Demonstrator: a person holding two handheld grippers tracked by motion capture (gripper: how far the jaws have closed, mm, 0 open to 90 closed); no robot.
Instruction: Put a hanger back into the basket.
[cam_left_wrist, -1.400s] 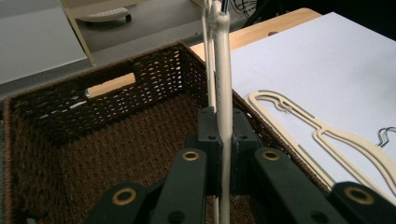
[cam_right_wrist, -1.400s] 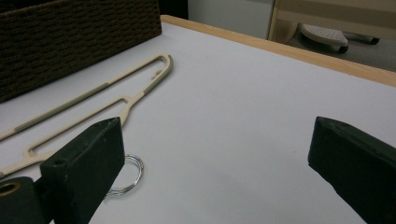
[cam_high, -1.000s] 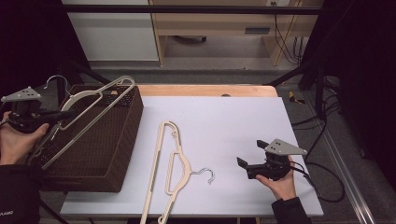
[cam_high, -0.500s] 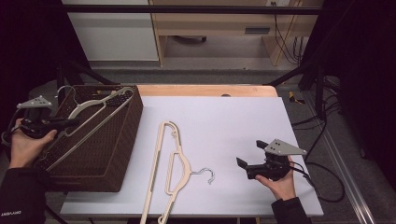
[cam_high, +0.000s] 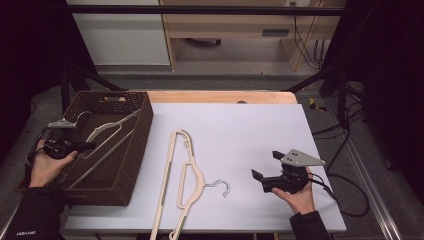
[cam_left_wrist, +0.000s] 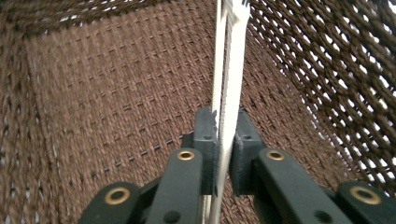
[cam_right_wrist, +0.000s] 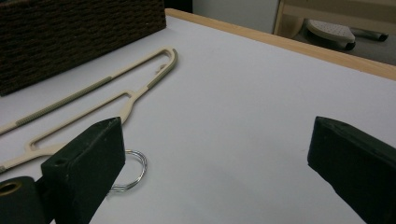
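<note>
A cream plastic hanger (cam_high: 107, 131) lies slanted inside the brown wicker basket (cam_high: 145, 125) at the table's left. My left gripper (cam_high: 89, 146) reaches in over the basket's left wall and grips it. In the left gripper view the hanger's thin bar (cam_left_wrist: 229, 70) runs up between the pads of my left gripper (cam_left_wrist: 225, 130); the jaws have just been opening slightly, and the pads still touch the bar. A second cream hanger (cam_high: 192, 175) with a metal hook lies on the white table. My right gripper (cam_high: 266, 165) rests open to its right, nothing between the jaws.
The basket's woven wall (cam_left_wrist: 93, 93) surrounds the left gripper closely. In the right gripper view the table hanger (cam_right_wrist: 135, 95) and its wire hook (cam_right_wrist: 135, 163) lie ahead to the left, and the basket (cam_right_wrist: 70, 32) stands beyond. A wooden table edge (cam_high: 220, 96) runs along the far side.
My left hand has come down with the hanger, from above the basket's rim to inside the basket. The right hand has stayed still.
</note>
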